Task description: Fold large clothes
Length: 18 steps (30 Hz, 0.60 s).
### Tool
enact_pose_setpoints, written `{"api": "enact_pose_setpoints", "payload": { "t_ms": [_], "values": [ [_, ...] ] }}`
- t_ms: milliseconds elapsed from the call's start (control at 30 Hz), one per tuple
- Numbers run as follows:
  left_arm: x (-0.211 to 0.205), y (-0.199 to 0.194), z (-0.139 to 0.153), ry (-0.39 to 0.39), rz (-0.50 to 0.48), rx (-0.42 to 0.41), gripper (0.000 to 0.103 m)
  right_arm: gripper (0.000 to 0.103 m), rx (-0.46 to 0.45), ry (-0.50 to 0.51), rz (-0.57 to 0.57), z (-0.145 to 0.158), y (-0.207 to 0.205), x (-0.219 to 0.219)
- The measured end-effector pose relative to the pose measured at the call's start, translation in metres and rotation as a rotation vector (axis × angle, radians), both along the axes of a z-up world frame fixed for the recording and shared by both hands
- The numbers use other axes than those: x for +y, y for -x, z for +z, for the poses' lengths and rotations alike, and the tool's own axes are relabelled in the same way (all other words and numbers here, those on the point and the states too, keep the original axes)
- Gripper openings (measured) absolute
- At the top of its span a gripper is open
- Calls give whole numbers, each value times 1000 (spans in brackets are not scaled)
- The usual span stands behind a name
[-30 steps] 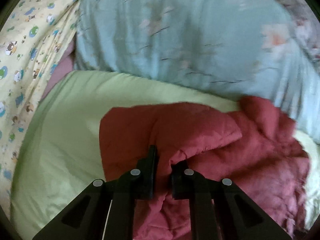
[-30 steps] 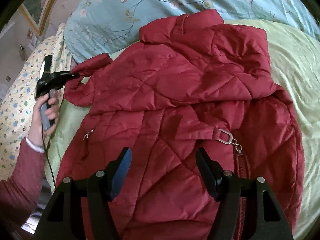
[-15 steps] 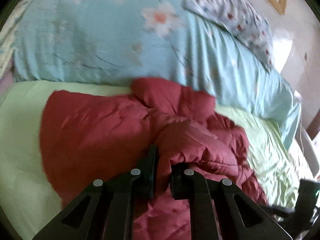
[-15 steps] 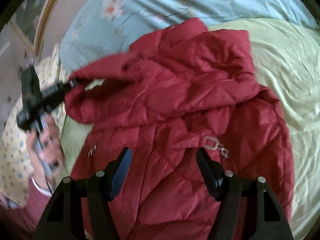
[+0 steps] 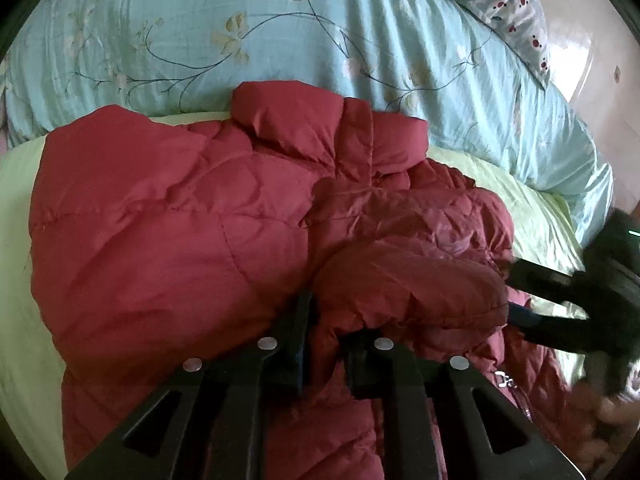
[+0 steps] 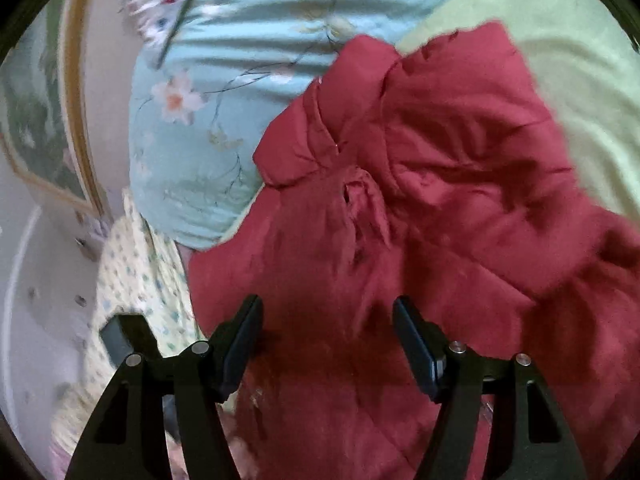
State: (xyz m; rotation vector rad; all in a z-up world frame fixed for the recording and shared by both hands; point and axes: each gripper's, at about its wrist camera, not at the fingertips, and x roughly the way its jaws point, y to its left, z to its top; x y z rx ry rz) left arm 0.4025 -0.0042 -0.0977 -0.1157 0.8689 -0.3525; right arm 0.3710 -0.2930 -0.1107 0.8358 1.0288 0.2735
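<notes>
A: Where's the jacket (image 5: 200, 216)?
B: Spread on the green sheet (image 5: 16, 240), collar by the blue duvet (image 5: 280, 40).
A: Left gripper (image 5: 325, 320)?
B: Pinching a sleeve fold, jaws just easing.
A: Right gripper (image 6: 328, 320)?
B: Jaws apart, narrowing over the jacket, gripping nothing.

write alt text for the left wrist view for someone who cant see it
The left gripper pinches a fold of a red puffer jacket between its black fingers. The jacket lies on a pale green sheet, with a light blue floral duvet bunched behind it. The right gripper reaches in from the right edge.
</notes>
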Motion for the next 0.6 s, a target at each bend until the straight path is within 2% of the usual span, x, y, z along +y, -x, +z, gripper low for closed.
{"api": "enact_pose_setpoints", "payload": {
  "t_ms": [33, 67, 100, 133, 200, 233, 300, 367, 400, 600],
  "values": [
    [-7, -2, -2, -2, -5, 1, 17, 59, 14, -20, -9, -8, -7, -1],
    [-13, -4, -4, -11, -9, 5, 19, 44, 26, -31, -18, -14, -14, 0],
    [-13, -4, -3, -36, -15, 11, 20, 23, 35, -41, -18, -21, -21, 1],
    [-20, -5, -6, -52, -20, 15, 21, 19, 38, -50, -15, -25, -26, 2],
    [-21, -2, -4, -80, -41, 24, 25, 14, 25, -45, -19, -25, -30, 3],
    [-20, 1, -2, -82, -53, 21, 32, 13, 15, -37, -20, -22, -30, 3],
    [-19, 6, 3, -79, -60, 12, 54, 11, -8, -4, -20, -14, -27, 4],
    [-14, 16, 11, -82, -43, -23, 95, 10, -24, 23, -25, -7, -24, 1],
    [-11, 22, 14, -90, -27, -50, 99, 10, -34, 43, -32, -1, -22, 1],
    [15, 34, 28, -78, 23, -83, 97, 9, -101, 184, -49, 31, -4, -13]
  ]
}}
